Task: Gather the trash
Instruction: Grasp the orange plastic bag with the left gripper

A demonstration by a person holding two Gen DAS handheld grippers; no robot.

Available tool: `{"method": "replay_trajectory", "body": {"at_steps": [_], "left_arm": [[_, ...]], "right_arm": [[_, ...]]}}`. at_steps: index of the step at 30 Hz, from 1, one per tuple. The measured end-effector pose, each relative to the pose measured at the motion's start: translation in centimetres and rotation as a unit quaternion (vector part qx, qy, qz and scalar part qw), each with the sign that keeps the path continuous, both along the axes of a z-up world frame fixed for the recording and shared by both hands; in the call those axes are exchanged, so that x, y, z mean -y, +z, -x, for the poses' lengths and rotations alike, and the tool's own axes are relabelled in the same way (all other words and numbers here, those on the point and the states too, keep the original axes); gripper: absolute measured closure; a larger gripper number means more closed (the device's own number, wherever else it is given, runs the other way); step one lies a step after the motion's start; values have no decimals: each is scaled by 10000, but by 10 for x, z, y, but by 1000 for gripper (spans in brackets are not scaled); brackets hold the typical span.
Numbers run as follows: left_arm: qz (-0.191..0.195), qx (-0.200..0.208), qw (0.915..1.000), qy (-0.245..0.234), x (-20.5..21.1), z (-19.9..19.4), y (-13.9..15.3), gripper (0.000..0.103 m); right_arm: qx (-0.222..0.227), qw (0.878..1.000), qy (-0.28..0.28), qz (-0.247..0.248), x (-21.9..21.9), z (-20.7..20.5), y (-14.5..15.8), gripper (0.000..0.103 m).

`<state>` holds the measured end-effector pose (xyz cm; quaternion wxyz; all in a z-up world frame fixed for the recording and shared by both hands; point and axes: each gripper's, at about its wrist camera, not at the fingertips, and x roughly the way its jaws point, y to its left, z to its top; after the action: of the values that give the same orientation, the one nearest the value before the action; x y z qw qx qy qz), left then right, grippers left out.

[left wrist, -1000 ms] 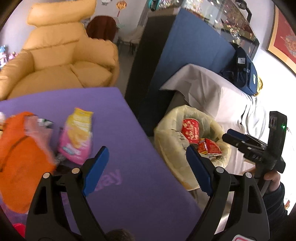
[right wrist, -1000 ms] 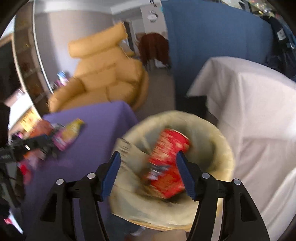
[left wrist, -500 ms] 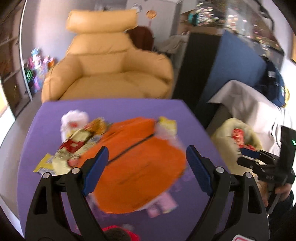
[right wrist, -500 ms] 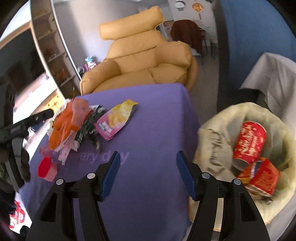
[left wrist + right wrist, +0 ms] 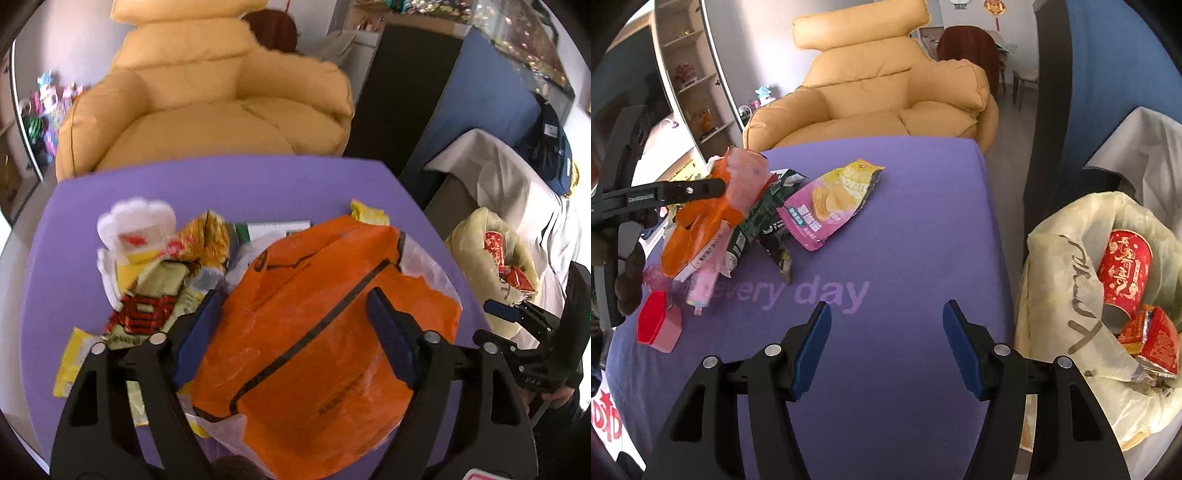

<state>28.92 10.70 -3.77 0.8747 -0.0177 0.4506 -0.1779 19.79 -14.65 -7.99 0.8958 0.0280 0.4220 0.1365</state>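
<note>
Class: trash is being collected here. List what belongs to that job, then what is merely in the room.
Job: orange bag, chip packet, green wrapper, red box, bin, can, left tool, right tool.

Room: armchair, shelves, backpack, white sheet.

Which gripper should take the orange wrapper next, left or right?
Left, most likely. The left gripper is open, its jaws on either side of the orange wrapper. The right gripper is open over bare purple tablecloth, nearer the trash bag than the pile.
</note>
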Motion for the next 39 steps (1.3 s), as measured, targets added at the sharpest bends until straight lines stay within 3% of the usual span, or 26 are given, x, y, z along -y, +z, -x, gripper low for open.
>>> {"method": "replay_trajectory", "body": {"at_steps": [3, 8, 16, 27, 39], "left_arm": [[74, -216, 9996, 191, -5, -3, -5, 33], [160, -325, 9986, 395, -14, 1, -5, 65], [427, -354, 9983, 201, -22, 15, -2, 88], [493, -150, 9986, -106, -9, 38, 9, 94], [626, 85, 9978, 192, -34, 48, 19, 99]], "right_arm": [[76, 9999, 97, 106, -8, -1, 2, 44], [86, 9994, 214, 240, -17, -3, 4, 44], [12, 9997, 165, 162, -16, -9, 9, 44], [268, 9993, 1, 259, -22, -27, 35, 44], [521, 9985, 180, 19, -26, -68, 44, 44]]}}
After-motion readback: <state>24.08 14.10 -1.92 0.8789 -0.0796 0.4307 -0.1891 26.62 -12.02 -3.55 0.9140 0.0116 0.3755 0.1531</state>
